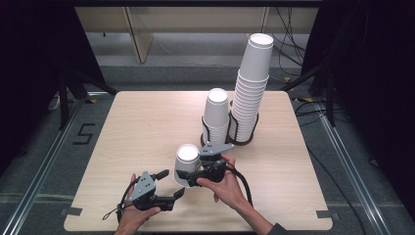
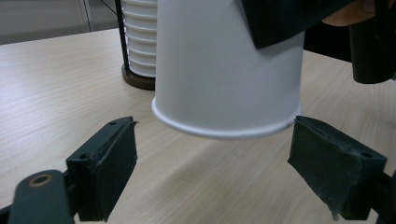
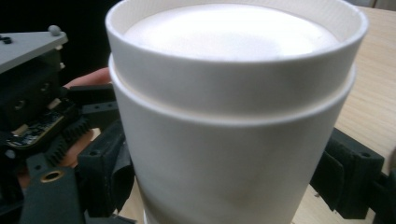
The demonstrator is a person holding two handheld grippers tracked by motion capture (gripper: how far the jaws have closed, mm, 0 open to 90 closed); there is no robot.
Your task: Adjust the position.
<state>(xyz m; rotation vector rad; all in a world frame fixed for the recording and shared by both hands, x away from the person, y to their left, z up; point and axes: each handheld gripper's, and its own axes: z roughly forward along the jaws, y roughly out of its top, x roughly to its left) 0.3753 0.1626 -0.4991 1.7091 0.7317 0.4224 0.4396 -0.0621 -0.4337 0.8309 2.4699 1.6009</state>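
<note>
An upside-down paper cup (image 1: 186, 164) hangs above the near middle of the counter (image 1: 147, 127), clamped at its wall by the right hand-held gripper (image 1: 192, 177), whose jaws press it from both sides. In the right gripper view a seam near the base suggests two cups nested together, though I cannot be sure. The left hand-held gripper (image 2: 212, 175) sits just below the rim, jaws apart and touching nothing. My reading: the cup is already lifted out, and pulling it apart or setting it down is left. Behind stand a short stack (image 1: 216, 115) and a tall stack (image 1: 250, 88) in a black wire holder (image 1: 235, 139). The counter is pale wood; around it are dark curtains, grey floor and cables.
</note>
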